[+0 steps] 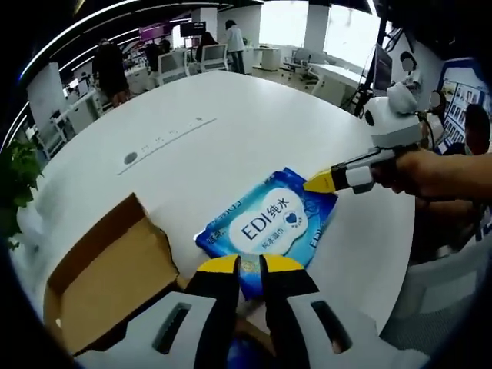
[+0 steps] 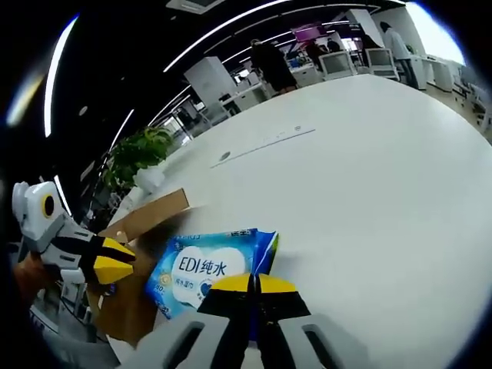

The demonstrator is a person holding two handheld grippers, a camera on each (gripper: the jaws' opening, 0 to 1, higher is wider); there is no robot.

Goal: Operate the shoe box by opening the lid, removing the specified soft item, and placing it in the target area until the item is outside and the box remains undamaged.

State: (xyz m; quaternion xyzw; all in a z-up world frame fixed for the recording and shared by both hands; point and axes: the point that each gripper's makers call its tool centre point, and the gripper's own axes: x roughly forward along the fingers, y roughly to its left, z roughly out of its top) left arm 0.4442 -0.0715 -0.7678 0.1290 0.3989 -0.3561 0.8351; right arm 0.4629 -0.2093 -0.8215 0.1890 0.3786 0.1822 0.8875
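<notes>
A blue wet-wipes pack point(image 1: 269, 223) with a white label is held flat just above the white table point(image 1: 254, 115), beside the open cardboard shoe box point(image 1: 108, 277). My left gripper point(image 1: 250, 265) has its yellow-tipped jaws nearly together, shut on the pack's near corner. From the right comes my right gripper point(image 1: 317, 182), shut on the pack's far corner. In the right gripper view the pack point(image 2: 201, 269) lies in front of my right gripper point(image 2: 254, 283), whose jaws are pressed together at its edge. The left gripper point(image 2: 131, 263) sits at the pack's other end, over the box point(image 2: 142, 219).
A person's hand point(image 1: 438, 173) holds the right gripper. A cable slot point(image 1: 165, 138) runs across the table's middle. A potted plant point(image 2: 138, 154) stands past the table's edge near the box. Chairs, desks and people stand far behind.
</notes>
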